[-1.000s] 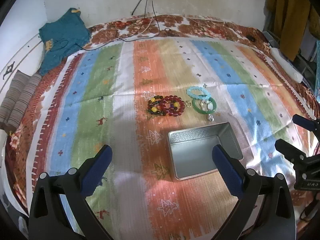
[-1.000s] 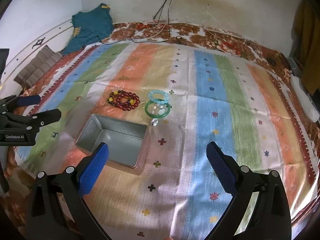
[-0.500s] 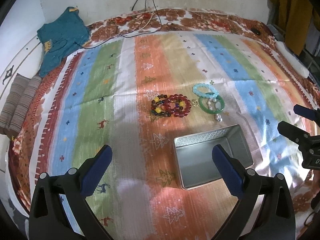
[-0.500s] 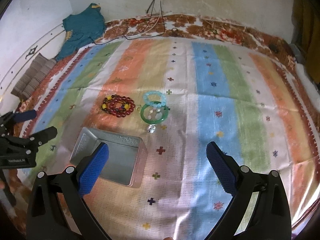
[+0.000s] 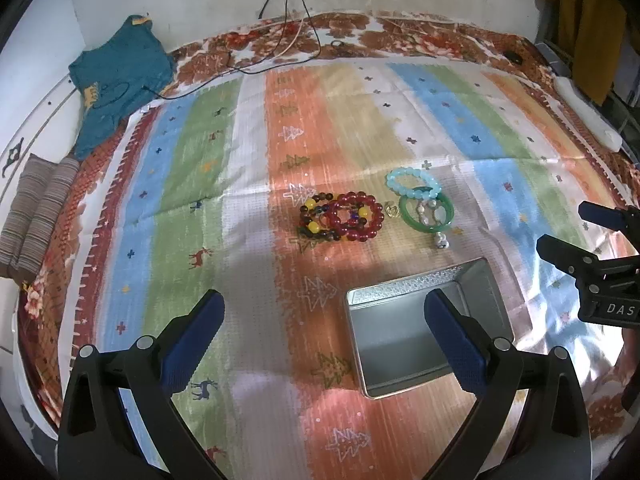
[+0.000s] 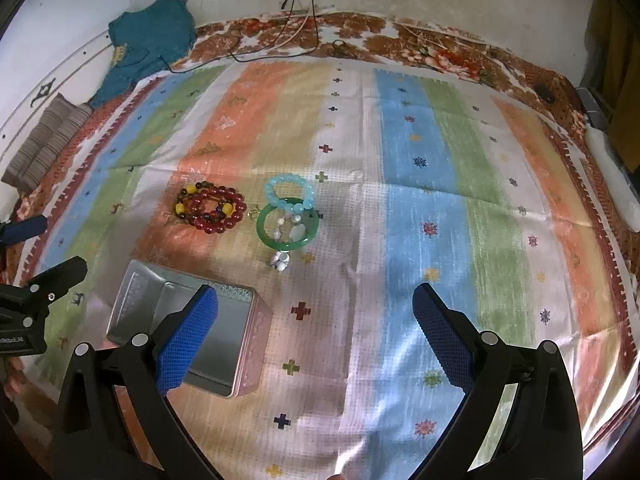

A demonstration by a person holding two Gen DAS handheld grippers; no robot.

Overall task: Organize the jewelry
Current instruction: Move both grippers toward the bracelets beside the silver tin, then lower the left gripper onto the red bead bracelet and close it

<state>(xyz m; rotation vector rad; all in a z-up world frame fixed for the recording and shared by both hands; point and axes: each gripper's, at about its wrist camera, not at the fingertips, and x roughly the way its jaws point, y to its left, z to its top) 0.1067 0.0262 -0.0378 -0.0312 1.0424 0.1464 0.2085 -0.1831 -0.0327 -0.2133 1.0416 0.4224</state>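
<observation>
Between the wide-spread blue pads of the left gripper [image 5: 322,330] lies only striped cloth [image 5: 256,208], nothing gripped; its right pad overlaps the view of an open silver tin [image 5: 404,336] just ahead. Beyond the tin sit a red bead bracelet [image 5: 356,216] atop a darker mixed bead strand [image 5: 316,220], then a green bangle [image 5: 426,212] with a pale blue bead bracelet [image 5: 412,182] touching its far edge, small pale charms [image 6: 290,228] inside. Right gripper [image 6: 316,320] also gapes open and empty, the tin by its left pad, the jewelry further ahead. Far off left, a teal garment [image 5: 120,80] rests against the wall
</observation>
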